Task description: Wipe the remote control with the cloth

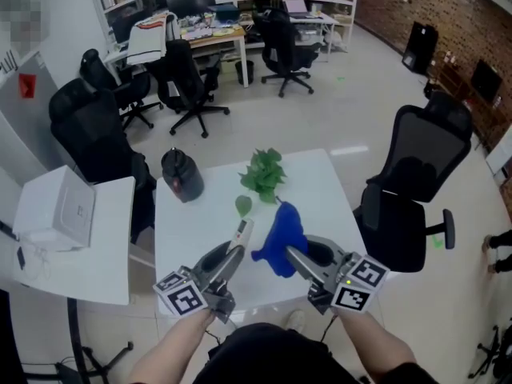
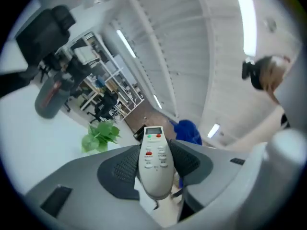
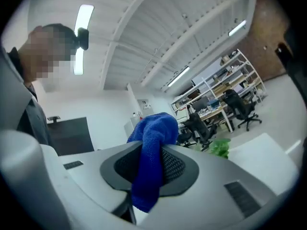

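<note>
**Remote control** [image 1: 242, 235]: pale grey plastic, elongated with a rounded butt. It has a small display at one end and red, green and white buttons below it. It is held in the air above the near part of the worktop [image 1: 320, 184], in front of the person. In the head view the long axis runs up and away from the person, leaning slightly right. The display end is farthest out and the butt sits between the jaws. The button face is turned toward the left gripper's camera.

**Left gripper** [image 1: 234, 254]: grey shell with black dimpled pads and a marker cube at the rear. The jaws are closed on the remote's two long sides, parted by its width.

**Cloth** [image 1: 282, 237]: bright blue, looped terry pile, soft and bunched. One lobe stands above the jaws and a tail hangs below them. It is just right of the remote. Whether the two touch cannot be told.

**Right gripper** [image 1: 293, 254]: same make. The jaws are drawn close together and pinch the cloth between the pads.

**Worktop:** white, square and smooth.

**Plant sprig** [image 1: 264, 174]: green and broad-leaved, lying mid-worktop beyond the cloth.

**Jug** [image 1: 182, 174]: black, cylindrical and lidded, near the far left corner.

**Office chair** [image 1: 420, 184]: black with a mesh back, standing right of the worktop.

**Box** [image 1: 60, 208]: white, on the neighbouring table at left.
</note>
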Demonstrator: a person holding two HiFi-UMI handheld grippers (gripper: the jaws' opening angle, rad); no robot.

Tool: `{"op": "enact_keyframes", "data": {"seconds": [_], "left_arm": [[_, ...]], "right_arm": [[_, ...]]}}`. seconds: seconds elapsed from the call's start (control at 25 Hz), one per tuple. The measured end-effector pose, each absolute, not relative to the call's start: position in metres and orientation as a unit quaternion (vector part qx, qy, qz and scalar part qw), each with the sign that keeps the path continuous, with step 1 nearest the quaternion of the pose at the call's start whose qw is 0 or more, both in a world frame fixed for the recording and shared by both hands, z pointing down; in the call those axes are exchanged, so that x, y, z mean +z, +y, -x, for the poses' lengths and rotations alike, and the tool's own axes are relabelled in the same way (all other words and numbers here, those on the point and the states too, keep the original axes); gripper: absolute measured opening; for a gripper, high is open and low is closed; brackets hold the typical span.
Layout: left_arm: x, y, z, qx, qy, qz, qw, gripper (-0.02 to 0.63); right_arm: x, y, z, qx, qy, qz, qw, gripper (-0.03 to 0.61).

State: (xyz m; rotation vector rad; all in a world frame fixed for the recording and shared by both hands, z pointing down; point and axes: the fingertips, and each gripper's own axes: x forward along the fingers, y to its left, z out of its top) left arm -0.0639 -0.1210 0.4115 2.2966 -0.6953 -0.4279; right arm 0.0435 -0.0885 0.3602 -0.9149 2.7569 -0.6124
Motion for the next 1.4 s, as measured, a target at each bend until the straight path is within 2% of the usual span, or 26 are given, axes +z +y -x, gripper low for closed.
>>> {"op": "enact_keyframes", "data": {"seconds": [0.12,0.28,0.48,0.76,1.04,1.2,1.4], "left_arm": [[0.389,-0.130,0.074,-0.277,-0.226,-0.834,0.421,0.204],[0.367,-0.132,0.072,-0.341,-0.174,-0.806,0.451,0.204],[0.365,-0.115,0.057,-0.301,-0.141,-0.828,0.451,0.204],[0.359,-0.086,0.040,-0.241,-0.085,-0.868,0.425,0.204],[0.386,-0.066,0.032,-0.141,-0.093,-0.914,0.370,0.204],[0.385,-0.060,0.029,-0.158,-0.070,-0.903,0.393,0.204],[0.377,-0.084,0.053,-0.261,-0.077,-0.855,0.441,0.204]], "right_arm": [[0.374,-0.078,-0.021,-0.270,0.917,0.260,0.133,0.086],[0.396,-0.066,0.011,-0.310,0.916,0.217,0.131,0.086],[0.397,-0.065,0.027,-0.300,0.925,0.203,0.113,0.086],[0.380,-0.086,0.005,-0.267,0.928,0.230,0.120,0.084],[0.356,-0.105,-0.023,-0.235,0.927,0.258,0.136,0.084],[0.342,-0.110,-0.036,-0.227,0.923,0.269,0.155,0.084],[0.331,-0.104,-0.040,-0.223,0.923,0.262,0.175,0.086]]}}
